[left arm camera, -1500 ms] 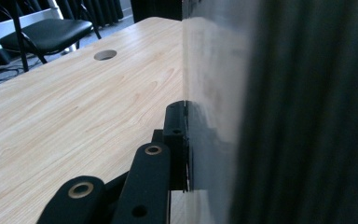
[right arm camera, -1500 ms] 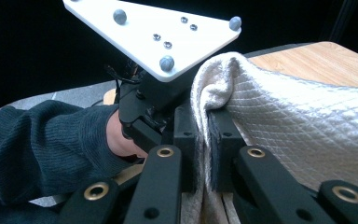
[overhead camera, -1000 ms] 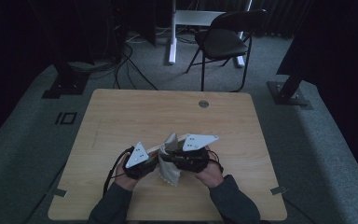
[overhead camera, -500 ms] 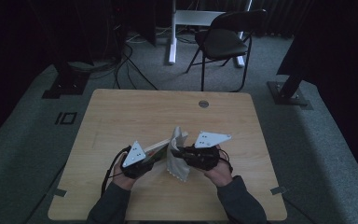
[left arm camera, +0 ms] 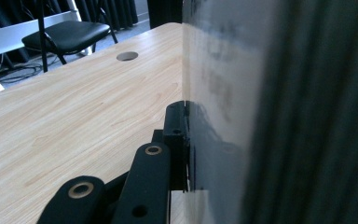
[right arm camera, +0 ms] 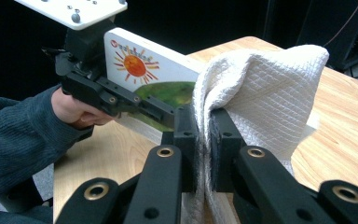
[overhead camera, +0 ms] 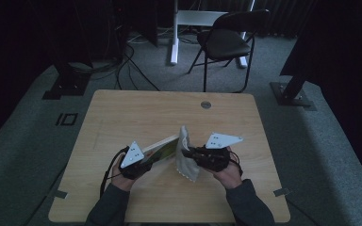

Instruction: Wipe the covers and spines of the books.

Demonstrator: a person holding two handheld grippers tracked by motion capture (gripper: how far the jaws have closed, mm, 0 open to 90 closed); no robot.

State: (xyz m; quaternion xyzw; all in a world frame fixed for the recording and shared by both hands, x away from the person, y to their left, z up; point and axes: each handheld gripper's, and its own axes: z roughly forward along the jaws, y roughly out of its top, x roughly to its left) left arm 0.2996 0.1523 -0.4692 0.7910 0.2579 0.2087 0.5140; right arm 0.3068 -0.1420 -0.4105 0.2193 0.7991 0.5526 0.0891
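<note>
White quilted cotton cloth [right arm camera: 265,98] is hanging from the right gripper [right arm camera: 204,140], whose black jaws are clamping a fold of it, so the free end is draping against the end of a thin board book with a painted sun and green hill on its cover [right arm camera: 156,77]. The left gripper [overhead camera: 146,161] is pinching that book by its lower edge, jaws closed on it, holding it raised and tilted above the pale wooden table [overhead camera: 122,117], near the front edge, midway along. Held up like this, the book is probably presenting its surface for wiping, while one hand is steadying and the other is working the cloth.
</note>
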